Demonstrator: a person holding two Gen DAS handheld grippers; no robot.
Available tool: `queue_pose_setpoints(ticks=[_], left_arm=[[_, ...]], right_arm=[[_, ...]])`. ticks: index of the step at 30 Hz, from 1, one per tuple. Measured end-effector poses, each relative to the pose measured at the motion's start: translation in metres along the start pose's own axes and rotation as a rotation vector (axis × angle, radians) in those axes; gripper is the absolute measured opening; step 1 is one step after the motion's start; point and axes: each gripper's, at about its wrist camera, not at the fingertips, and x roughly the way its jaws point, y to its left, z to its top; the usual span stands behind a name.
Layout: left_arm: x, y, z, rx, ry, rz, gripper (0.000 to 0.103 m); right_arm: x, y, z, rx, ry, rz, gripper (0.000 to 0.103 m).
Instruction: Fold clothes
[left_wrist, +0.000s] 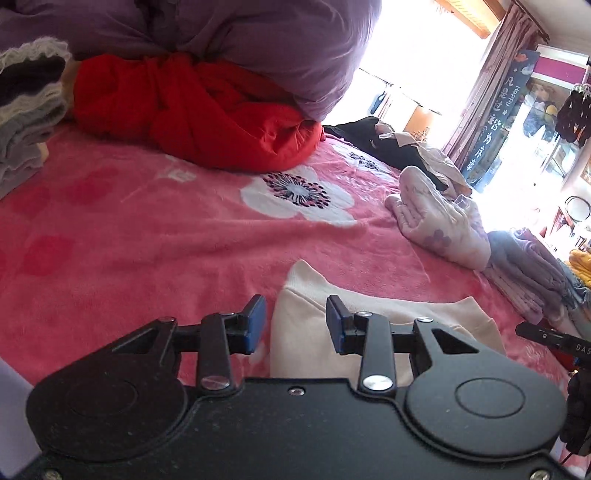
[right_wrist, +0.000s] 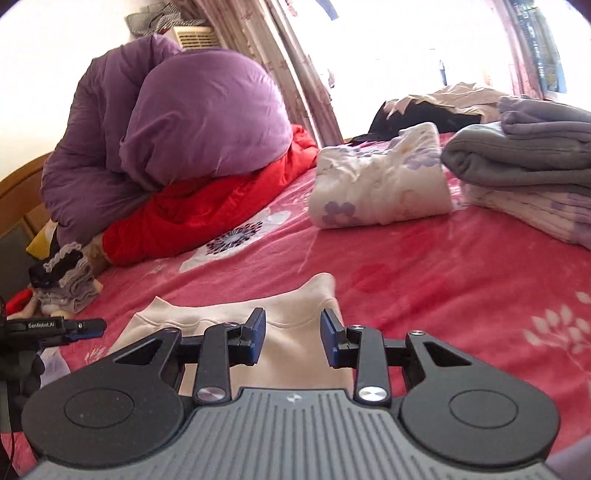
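Both grippers over a cream top (left_wrist: 369, 332) on the bed (left_wrist: 147, 240).
Left gripper (left_wrist: 295, 325) and right gripper (right_wrist: 293, 338): jaws part-open, empty; top at 6 o'clock. Grip opposite corners evenly before folding.

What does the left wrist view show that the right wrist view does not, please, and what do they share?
Only the left wrist view shows a blue hanging banner and dark items hanging by the window. Only the right wrist view shows a wall unit behind the purple duvet and a folded grey blanket. Both show the cream garment on the pink blanket, the red bundle and the floral folded garment.
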Motion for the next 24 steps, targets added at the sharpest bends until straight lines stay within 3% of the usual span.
queue_pose_setpoints(ticks=[2, 8, 11, 12, 17, 19, 22, 24], left_arm=[[0.006, -0.004, 0.004, 0.08, -0.005, 0.007, 0.034], [0.04, -0.012, 0.011, 0.202, 0.055, -0.095, 0.03], [0.071, -0.01, 0.002, 0.254, 0.167, -0.007, 0.027], [0.078, -0.008, -0.001, 0.261, 0.185, 0.012, 0.027], [0.071, -0.006, 0.0, 0.255, 0.183, 0.016, 0.027], [0.064, 0.001, 0.005, 0.204, 0.173, 0.023, 0.027], [0.034, 0.019, 0.014, 0.08, 0.093, 0.04, 0.027], [0.011, 0.033, 0.017, -0.001, 0.041, 0.059, 0.027]], right_arm=[[0.015, 0.002, 0.004, -0.017, 0.016, 0.015, 0.035], [0.056, -0.007, 0.014, -0.011, 0.07, 0.033, 0.034], [0.078, -0.033, -0.001, 0.081, 0.126, -0.018, 0.019], [0.081, -0.044, -0.006, 0.124, 0.128, -0.028, 0.002], [0.08, -0.061, -0.009, 0.208, 0.131, -0.006, 0.0], [0.08, -0.063, -0.009, 0.227, 0.133, -0.003, 0.0], [0.064, -0.056, 0.0, 0.205, 0.097, -0.03, 0.001], [0.045, -0.05, 0.008, 0.177, 0.038, -0.06, 0.011]])
